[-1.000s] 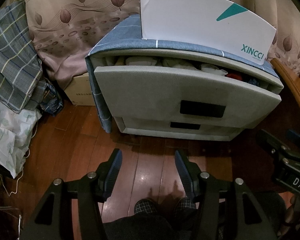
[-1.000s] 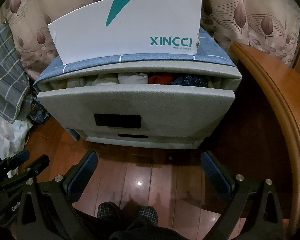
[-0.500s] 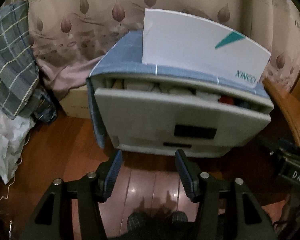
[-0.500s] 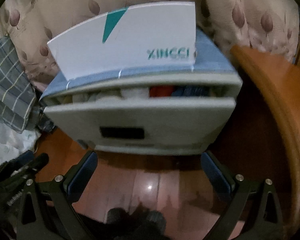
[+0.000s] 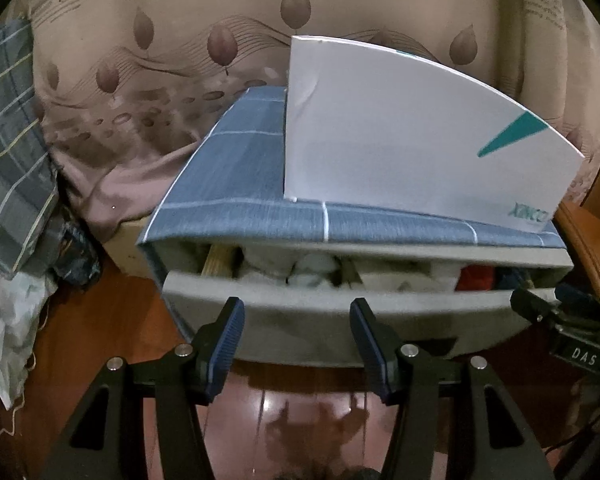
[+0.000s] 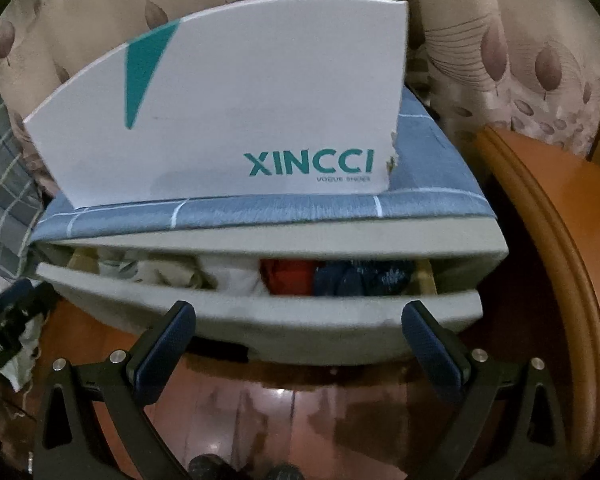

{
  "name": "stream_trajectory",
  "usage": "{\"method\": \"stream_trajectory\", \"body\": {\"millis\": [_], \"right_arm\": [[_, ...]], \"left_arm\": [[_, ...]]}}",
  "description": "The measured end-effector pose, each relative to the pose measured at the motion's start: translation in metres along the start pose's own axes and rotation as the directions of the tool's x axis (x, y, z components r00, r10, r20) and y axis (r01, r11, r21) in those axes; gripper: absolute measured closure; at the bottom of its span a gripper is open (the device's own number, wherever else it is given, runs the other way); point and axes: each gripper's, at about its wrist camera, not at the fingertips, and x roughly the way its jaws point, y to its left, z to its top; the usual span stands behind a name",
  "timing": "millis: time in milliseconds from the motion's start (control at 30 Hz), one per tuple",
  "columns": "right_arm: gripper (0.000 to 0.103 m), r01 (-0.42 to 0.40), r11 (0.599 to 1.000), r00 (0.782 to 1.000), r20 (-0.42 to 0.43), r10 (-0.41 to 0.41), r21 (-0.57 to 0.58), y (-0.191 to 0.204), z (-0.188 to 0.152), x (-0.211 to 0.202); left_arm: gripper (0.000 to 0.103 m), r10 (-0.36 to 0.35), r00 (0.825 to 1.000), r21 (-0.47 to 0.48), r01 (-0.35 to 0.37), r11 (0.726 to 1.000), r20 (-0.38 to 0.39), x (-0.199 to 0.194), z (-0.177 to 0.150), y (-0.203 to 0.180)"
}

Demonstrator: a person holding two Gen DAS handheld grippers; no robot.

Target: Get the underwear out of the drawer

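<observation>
Approach step: left gripper point(image 5: 297, 312) and right gripper point(image 6: 298, 316), both apart and empty, low in frame before part-open drawer point(image 6: 260, 312). Next: reach into gap, pinch underwear point(image 6: 288, 274).

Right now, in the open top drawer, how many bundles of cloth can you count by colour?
Pale or white cloth: count unclear, several bundles run together
Red cloth: 1
Dark blue cloth: 1
Total: at least 3 colour groups in the drawer

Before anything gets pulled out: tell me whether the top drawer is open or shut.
Partly open. The top drawer front stands out from the cabinet, leaving a gap where white, red and dark blue garments show.
</observation>
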Motion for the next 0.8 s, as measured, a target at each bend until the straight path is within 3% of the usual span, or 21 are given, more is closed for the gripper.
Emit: {"method": "stream_trajectory", "body": {"millis": [400, 800], "right_arm": [[0.001, 0.009, 1.0, 1.0, 0.007, -0.009, -0.025, 0.008, 0.004, 0.024], [0.001, 0.001, 1.0, 0.999, -0.044, -0.001, -0.006, 0.01, 0.013, 0.042]], "left_arm": [[0.047, -0.01, 1.0, 0.059, 0.011, 0.998, -0.016, 0.039, 0.01, -0.009], [0.047, -0.035, 0.997, 0.076, 0.041, 0.996, -0.072, 0.061, 0.019, -0.014]]}}
